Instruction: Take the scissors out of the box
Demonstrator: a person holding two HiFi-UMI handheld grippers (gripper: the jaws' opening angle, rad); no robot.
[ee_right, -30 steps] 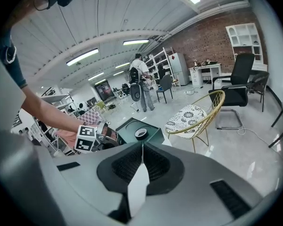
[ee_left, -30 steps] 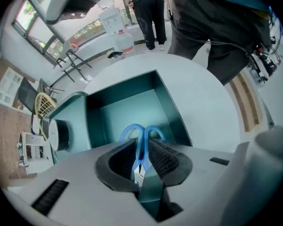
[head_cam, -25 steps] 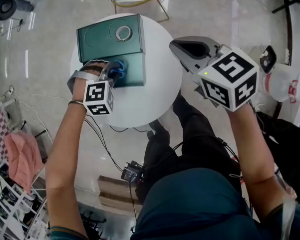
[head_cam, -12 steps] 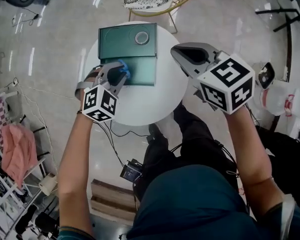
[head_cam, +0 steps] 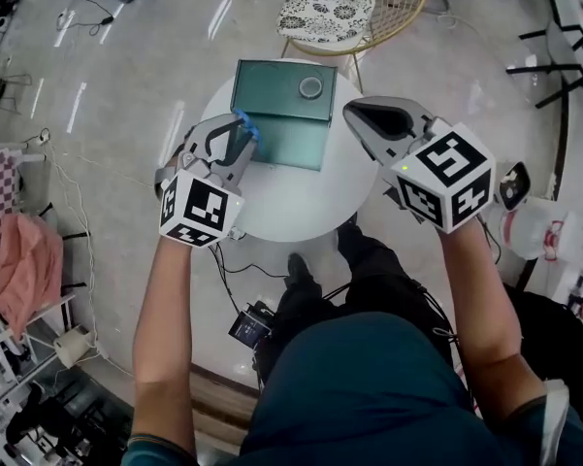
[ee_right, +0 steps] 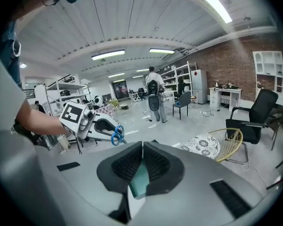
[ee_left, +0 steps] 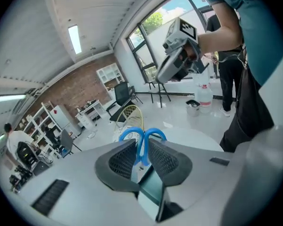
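A round white counter (head_cam: 281, 207) stands on a pale, glossy floor (head_cam: 126, 95). Only a dark green box (head_cam: 272, 95) lies on it, flat and rectangular, set against the far edge about midway between the left and right edges, with a small round ring (head_cam: 310, 87) on its farther half. The white top shows along the near edge and at both sides of the box.
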